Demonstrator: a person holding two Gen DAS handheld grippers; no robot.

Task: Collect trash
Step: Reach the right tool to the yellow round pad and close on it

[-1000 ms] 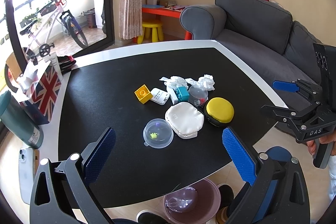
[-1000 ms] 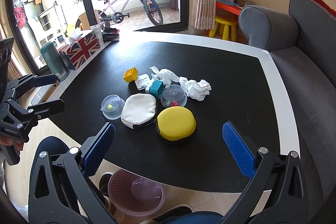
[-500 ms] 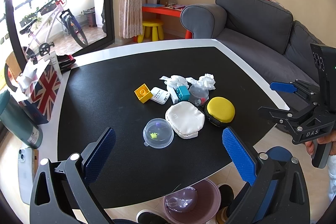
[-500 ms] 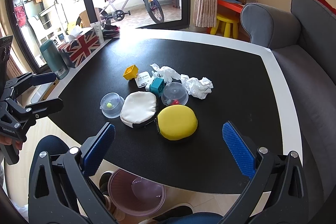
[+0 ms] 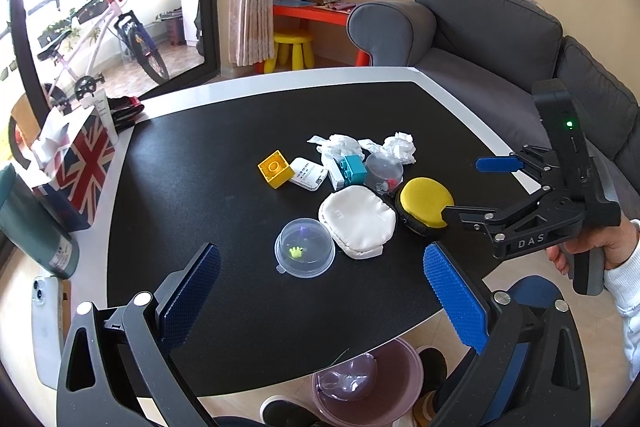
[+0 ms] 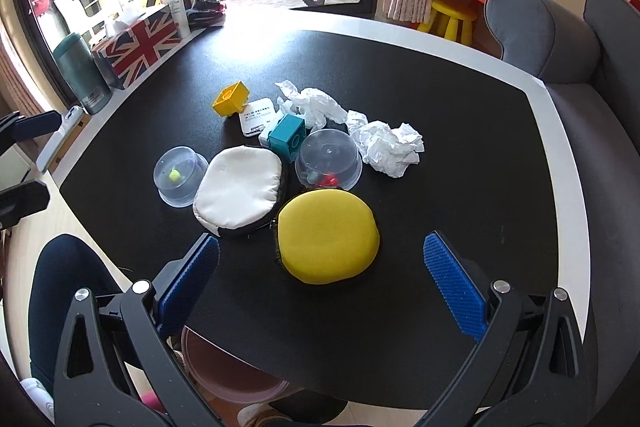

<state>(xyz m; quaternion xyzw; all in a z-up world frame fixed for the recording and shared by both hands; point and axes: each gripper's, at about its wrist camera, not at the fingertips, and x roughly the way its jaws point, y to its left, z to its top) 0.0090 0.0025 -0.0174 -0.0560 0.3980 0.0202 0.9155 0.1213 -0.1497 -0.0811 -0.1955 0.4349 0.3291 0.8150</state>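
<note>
Two crumpled white paper wads lie on the black table: one at the right of the pile [image 6: 387,146] [image 5: 399,144], one further back [image 6: 314,103] [image 5: 340,143]. A pink trash bin [image 5: 368,383] [image 6: 224,375] stands on the floor under the table's near edge. My left gripper [image 5: 320,283] is open and empty above the near edge, short of a clear plastic cup [image 5: 305,246]. My right gripper [image 6: 320,273] is open and empty just short of a yellow round pouch [image 6: 328,235]; it also shows in the left wrist view [image 5: 472,187].
In the pile lie a white pouch [image 6: 240,187], a second clear cup [image 6: 329,159], a yellow block [image 6: 231,98], a teal block [image 6: 287,135] and a white card [image 6: 256,115]. A Union Jack box [image 6: 138,43] and a green bottle [image 6: 82,71] stand at the left. A grey sofa [image 5: 500,39] is at the right.
My right gripper has moved forward and lower toward the pile, over the table's near edge. My left gripper has barely moved. Both stay open.
</note>
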